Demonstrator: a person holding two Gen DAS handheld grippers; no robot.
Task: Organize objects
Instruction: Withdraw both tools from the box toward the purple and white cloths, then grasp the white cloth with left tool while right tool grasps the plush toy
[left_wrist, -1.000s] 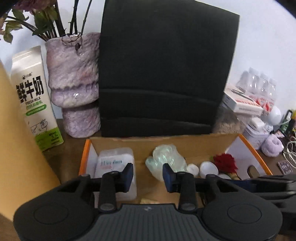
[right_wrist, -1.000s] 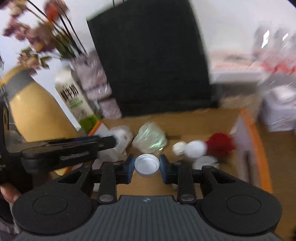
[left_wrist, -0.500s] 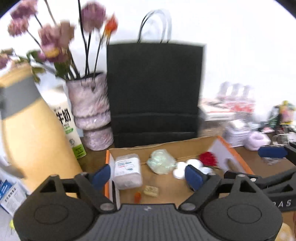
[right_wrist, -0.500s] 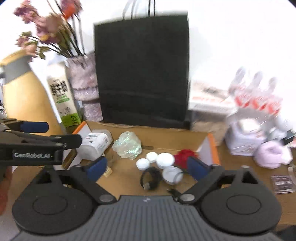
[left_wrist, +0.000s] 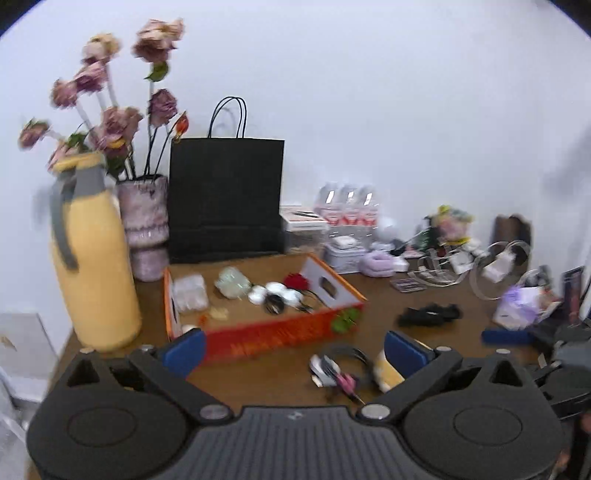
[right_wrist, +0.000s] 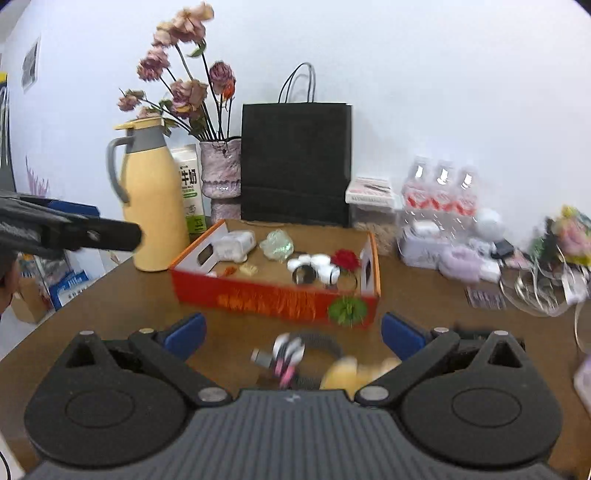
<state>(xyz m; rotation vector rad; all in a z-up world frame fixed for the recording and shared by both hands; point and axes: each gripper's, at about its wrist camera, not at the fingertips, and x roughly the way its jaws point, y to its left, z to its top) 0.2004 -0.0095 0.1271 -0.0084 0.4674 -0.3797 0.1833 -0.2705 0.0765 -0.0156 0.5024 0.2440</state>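
Observation:
An orange cardboard box (right_wrist: 273, 297) stands on the brown table. It holds a white plastic container (right_wrist: 236, 243), crumpled clear wrap (right_wrist: 277, 243), white caps (right_wrist: 317, 264), a red flower (right_wrist: 345, 258) and a round metal lid (right_wrist: 303, 275). My right gripper (right_wrist: 293, 332) hangs open and empty, well back from the box. My left gripper (left_wrist: 293, 350) is also back from the box (left_wrist: 280, 338); its jaws are opening with nothing between them. Below both lies a black band with a pink and white piece (right_wrist: 291, 354).
A yellow jug (right_wrist: 155, 199), a milk carton (right_wrist: 190, 188), a vase of dried flowers (right_wrist: 221, 177) and a black paper bag (right_wrist: 295, 162) stand behind the box. Water bottles (right_wrist: 439, 192) and small clutter (left_wrist: 480, 258) crowd the right. A black cloth (left_wrist: 428, 315) lies right of the box.
Both grippers drew back and upward from the box and spread wide. The right one let go of the round lid, which now lies in the box.

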